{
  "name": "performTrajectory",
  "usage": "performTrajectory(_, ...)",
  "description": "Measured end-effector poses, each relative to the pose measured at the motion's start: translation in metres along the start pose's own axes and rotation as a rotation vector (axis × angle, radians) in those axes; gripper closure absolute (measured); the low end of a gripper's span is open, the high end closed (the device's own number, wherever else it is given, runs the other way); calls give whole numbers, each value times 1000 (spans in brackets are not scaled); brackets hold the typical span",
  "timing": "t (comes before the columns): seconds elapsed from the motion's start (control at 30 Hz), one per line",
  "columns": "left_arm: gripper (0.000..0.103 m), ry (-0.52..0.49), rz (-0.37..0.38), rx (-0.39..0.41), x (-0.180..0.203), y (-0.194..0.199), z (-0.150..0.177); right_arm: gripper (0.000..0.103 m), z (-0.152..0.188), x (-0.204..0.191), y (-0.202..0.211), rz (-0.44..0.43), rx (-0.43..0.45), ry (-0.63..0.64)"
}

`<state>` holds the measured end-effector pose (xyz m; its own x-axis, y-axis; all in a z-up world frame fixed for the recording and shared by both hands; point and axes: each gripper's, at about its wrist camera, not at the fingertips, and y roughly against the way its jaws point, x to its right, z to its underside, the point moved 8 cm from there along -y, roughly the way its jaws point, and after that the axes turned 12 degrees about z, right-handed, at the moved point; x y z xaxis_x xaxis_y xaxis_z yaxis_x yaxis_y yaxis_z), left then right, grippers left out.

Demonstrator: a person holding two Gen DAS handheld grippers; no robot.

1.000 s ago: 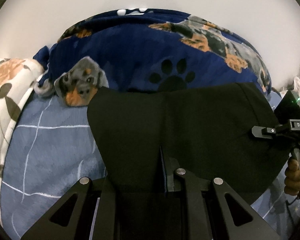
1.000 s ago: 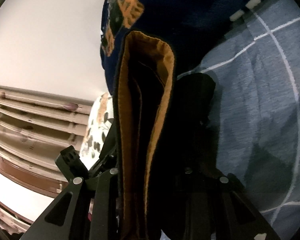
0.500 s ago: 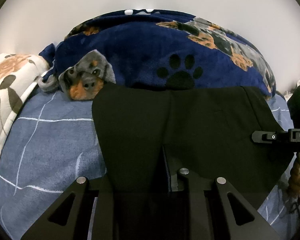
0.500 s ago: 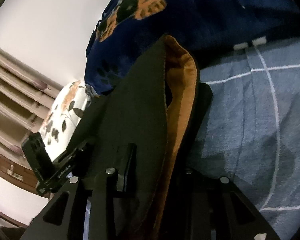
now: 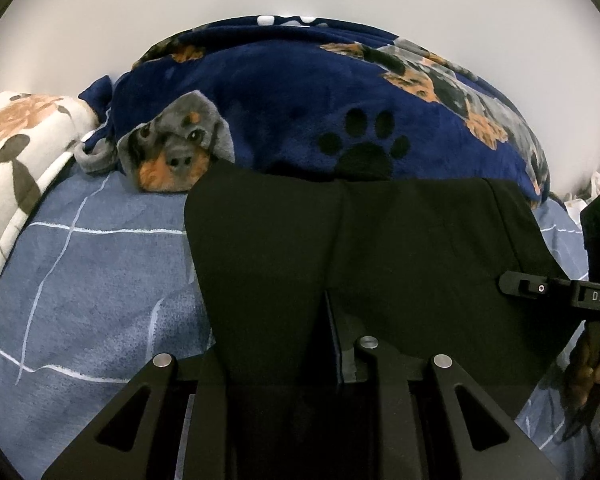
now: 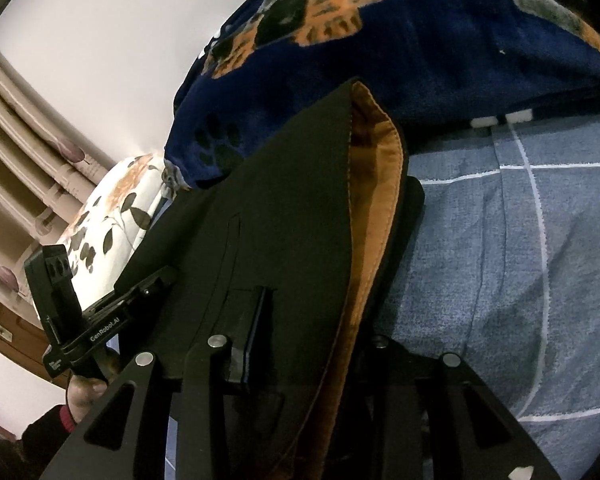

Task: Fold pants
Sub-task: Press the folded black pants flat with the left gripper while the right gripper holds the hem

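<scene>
Left gripper [image 5: 300,344] jaws clamped; right gripper [image 6: 300,344] jaws clamped, tilted.

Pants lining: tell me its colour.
Orange-brown lining inside the black pants; right wrist view shows it best.

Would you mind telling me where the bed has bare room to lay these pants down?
Bare blue checked sheet lies between the floral pillow and the black pants; more shows beside the pants' orange-lined edge. The dog-print blanket crowds the far side.
</scene>
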<state>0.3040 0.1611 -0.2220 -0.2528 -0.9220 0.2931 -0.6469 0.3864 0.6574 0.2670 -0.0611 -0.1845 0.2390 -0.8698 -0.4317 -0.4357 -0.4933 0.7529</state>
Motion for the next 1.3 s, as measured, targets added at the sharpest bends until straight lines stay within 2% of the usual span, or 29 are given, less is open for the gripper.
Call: performTrajectory(1.3, 80, 1, -5, 1, -1, 0, 0, 70, -2, -3, 0, 72, 43, 52)
